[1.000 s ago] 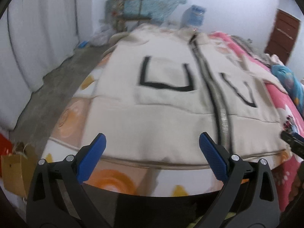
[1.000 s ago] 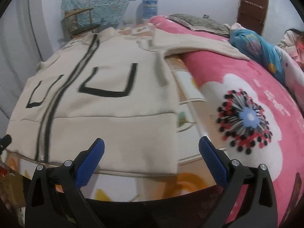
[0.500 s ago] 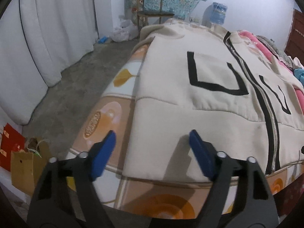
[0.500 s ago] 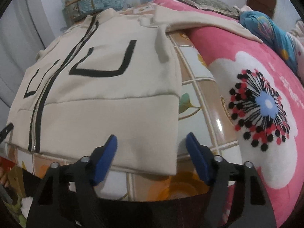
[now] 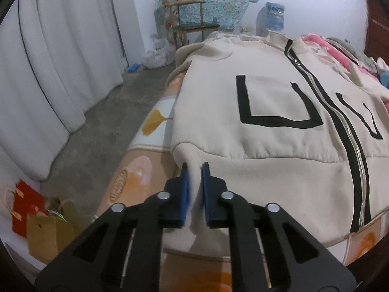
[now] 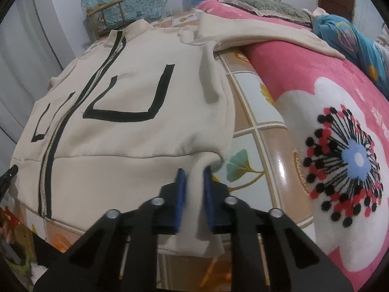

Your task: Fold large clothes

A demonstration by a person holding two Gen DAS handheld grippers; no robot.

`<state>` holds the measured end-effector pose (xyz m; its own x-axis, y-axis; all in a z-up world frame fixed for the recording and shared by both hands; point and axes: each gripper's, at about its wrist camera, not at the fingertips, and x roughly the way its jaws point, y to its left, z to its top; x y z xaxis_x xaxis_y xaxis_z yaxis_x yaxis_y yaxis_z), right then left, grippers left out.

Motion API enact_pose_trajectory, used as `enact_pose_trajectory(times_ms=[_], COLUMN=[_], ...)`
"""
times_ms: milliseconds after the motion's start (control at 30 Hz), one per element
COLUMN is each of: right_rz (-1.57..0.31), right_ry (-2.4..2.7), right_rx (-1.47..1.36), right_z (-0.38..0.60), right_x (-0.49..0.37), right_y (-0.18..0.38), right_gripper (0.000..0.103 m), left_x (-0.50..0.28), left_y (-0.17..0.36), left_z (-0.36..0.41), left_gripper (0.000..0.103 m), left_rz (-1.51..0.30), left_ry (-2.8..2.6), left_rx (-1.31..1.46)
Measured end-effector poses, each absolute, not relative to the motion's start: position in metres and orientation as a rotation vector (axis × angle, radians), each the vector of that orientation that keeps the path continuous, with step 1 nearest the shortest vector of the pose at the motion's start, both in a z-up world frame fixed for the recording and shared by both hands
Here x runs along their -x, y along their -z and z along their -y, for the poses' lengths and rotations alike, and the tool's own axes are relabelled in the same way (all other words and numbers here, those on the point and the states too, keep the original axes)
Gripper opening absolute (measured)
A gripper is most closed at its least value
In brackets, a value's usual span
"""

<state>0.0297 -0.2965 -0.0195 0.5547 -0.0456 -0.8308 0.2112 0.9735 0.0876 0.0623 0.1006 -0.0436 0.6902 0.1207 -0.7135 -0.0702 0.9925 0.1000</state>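
Curtain [image 5: 48, 85] left view only; blanket [image 6: 316, 85] right.

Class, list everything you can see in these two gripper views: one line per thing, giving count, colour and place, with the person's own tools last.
jacket: one, cream with black zip band and pocket outlines, spread flat on the bed.
bed sheet: one, tile pattern in orange and white, under the jacket.
blanket: one, pink with a large flower, right of the jacket.
chair: one, wooden, beyond the bed.
water bottle: one, blue, by the far wall.
curtain: white, along the left wall.
paper bags: red and brown, on the floor at left.
left gripper: black with blue pads, jaws closing on the jacket's hem corner.
right gripper: the same, jaws closing on the other hem corner.
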Motion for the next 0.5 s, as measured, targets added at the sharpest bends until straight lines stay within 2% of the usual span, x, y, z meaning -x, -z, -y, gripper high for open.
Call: enact_pose_trajectory(times_ms=[200, 500], right_rz=[-0.942, -0.953], right_ry=[0.134, 0.119], right_rx=[-0.189, -0.214], right_z=[0.299, 0.312], right_x=[-0.016, 0.029], right_y=[0.007, 0.001], right_gripper=[0.007, 0.006], left_x=[-0.04, 0.011], left_y=[0.022, 0.01], left_z=[-0.095, -0.092], left_gripper=[0.005, 0.005], left_rz=[-0.755, -0.78], left_ry=[-0.083, -0.049], left_rx=[-0.121, -0.166])
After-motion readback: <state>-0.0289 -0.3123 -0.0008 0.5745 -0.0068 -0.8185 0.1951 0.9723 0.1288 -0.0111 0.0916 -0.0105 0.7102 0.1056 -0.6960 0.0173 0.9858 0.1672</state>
